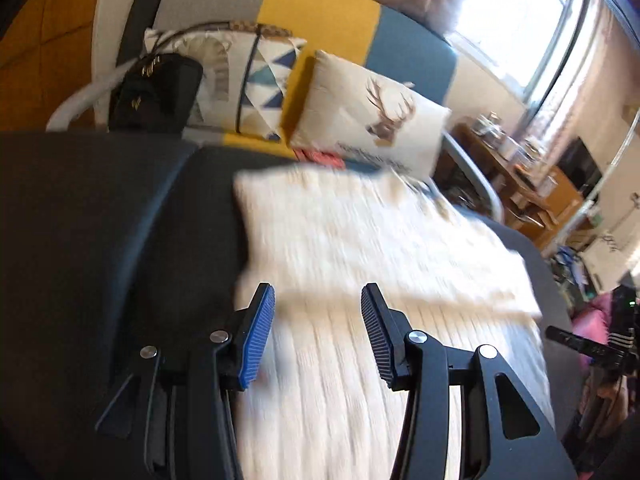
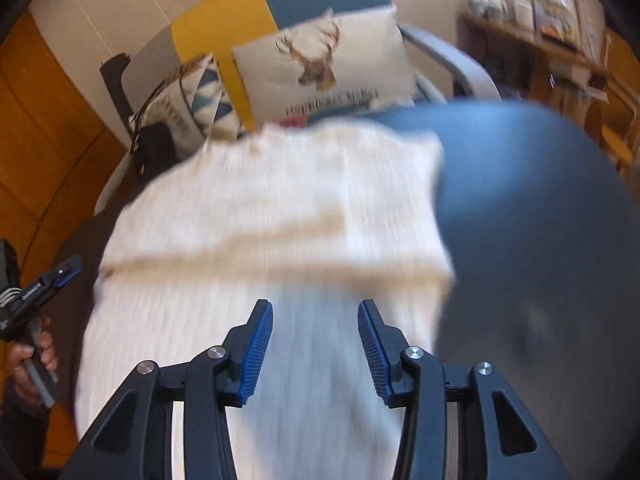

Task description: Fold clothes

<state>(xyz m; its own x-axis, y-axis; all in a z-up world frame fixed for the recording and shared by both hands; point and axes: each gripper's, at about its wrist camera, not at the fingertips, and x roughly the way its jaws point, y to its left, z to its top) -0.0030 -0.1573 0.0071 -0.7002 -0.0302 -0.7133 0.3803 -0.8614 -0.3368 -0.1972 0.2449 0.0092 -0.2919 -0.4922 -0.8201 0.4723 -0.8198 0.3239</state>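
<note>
A cream knitted sweater (image 1: 360, 264) lies on a dark round table (image 1: 100, 220), its far part folded over the near part. It also shows in the right wrist view (image 2: 280, 208), blurred by motion. My left gripper (image 1: 318, 300) is open and empty, above the sweater's near left part. My right gripper (image 2: 316, 312) is open and empty, above the sweater's near right part. The left gripper shows at the left edge of the right wrist view (image 2: 60, 274); the right gripper shows at the right edge of the left wrist view (image 1: 576, 340).
Behind the table stands a sofa (image 1: 320, 4) in grey, yellow and blue with a deer cushion (image 1: 372, 116), a triangle-pattern cushion (image 1: 264, 80) and a black bag (image 1: 152, 92). A wooden shelf (image 1: 520, 176) with jars stands at the right under a window.
</note>
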